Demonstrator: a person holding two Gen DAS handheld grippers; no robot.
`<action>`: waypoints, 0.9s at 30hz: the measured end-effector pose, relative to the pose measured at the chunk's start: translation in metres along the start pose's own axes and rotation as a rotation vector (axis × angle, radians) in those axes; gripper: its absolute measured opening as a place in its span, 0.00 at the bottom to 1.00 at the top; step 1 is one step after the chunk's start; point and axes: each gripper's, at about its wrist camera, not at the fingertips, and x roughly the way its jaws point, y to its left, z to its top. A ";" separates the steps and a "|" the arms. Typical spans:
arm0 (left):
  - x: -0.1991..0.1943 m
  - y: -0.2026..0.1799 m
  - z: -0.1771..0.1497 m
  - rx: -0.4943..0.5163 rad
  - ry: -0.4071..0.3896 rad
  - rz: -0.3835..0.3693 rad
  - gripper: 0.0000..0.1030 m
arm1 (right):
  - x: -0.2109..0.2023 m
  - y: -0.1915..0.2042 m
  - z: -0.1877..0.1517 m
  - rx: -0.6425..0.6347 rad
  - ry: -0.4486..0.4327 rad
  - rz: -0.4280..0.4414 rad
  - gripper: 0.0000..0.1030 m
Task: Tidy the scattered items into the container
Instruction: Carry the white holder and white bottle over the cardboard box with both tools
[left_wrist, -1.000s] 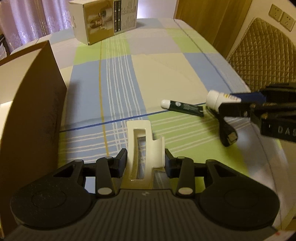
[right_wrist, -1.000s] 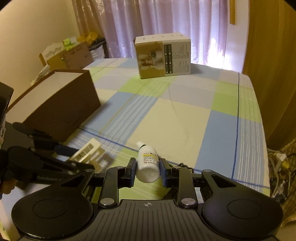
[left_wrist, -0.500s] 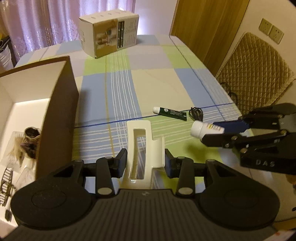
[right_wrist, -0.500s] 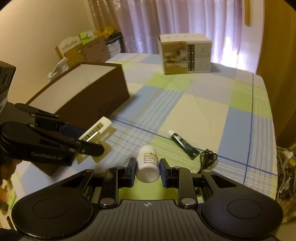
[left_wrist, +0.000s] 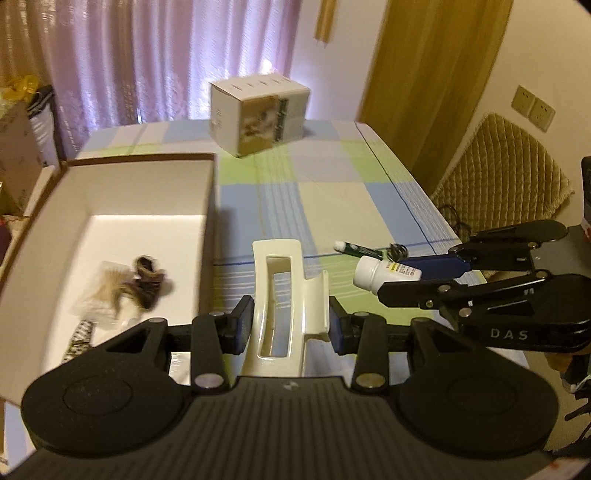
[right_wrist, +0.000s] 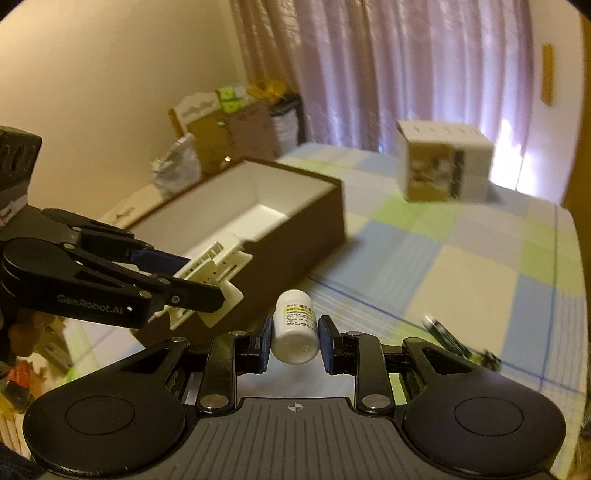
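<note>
We hold a cream hair clip (left_wrist: 284, 295) tight in our left gripper (left_wrist: 290, 325), up in the air by the open box (left_wrist: 207, 206). Our right gripper (right_wrist: 294, 339) squeezes a small white bottle (right_wrist: 295, 328) above the checked cloth (right_wrist: 461, 266). Farther off, a dark tube (left_wrist: 354, 248) and a black cord (left_wrist: 397, 251) lie on the cloth. A hair tie (left_wrist: 147, 280) sits inside the box.
</note>
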 end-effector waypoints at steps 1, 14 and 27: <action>-0.005 0.005 0.000 -0.004 -0.007 0.005 0.34 | 0.001 0.006 0.004 -0.008 -0.007 0.009 0.23; -0.039 0.094 0.000 -0.036 -0.042 0.095 0.35 | 0.053 0.080 0.050 -0.097 -0.039 0.081 0.23; 0.003 0.176 0.017 0.041 0.012 0.055 0.35 | 0.153 0.101 0.076 -0.078 0.025 -0.042 0.23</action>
